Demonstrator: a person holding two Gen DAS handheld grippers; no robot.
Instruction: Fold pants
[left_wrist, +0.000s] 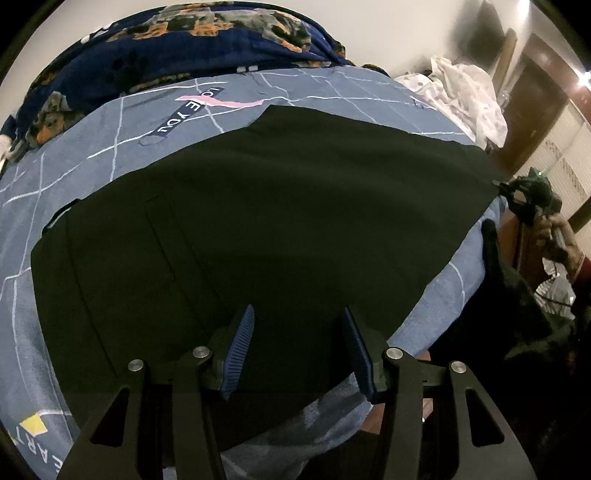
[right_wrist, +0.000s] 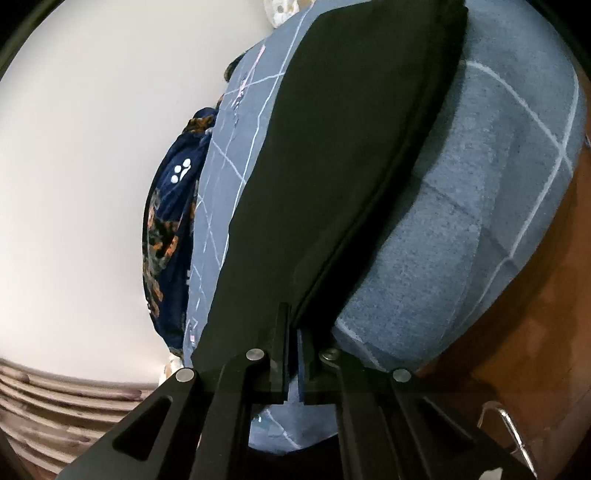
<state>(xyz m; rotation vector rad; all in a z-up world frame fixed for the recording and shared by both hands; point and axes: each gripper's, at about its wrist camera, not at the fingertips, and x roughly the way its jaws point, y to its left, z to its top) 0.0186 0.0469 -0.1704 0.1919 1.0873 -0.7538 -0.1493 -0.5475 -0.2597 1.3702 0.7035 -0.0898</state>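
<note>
Black pants (left_wrist: 258, 221) lie spread flat on a blue bed sheet (left_wrist: 110, 140) with white grid lines. My left gripper (left_wrist: 297, 310) hovers over the near edge of the pants, its blue ribbed pads well apart and nothing pinched between them. At the far right of the left wrist view, my right gripper (left_wrist: 504, 184) pinches the pants' corner, with a hand (left_wrist: 557, 236) behind it. In the right wrist view the right gripper (right_wrist: 293, 314) is shut on the hem of the pants (right_wrist: 351, 147), which stretch away over the sheet (right_wrist: 480, 221).
A dark blue patterned blanket (left_wrist: 166, 48) is bunched along the far side of the bed. White clothes (left_wrist: 465, 96) are piled at the far right corner. The wooden bed frame (right_wrist: 535, 314) runs below the sheet's edge. Another dark cloth (left_wrist: 517, 295) hangs off the bed's right side.
</note>
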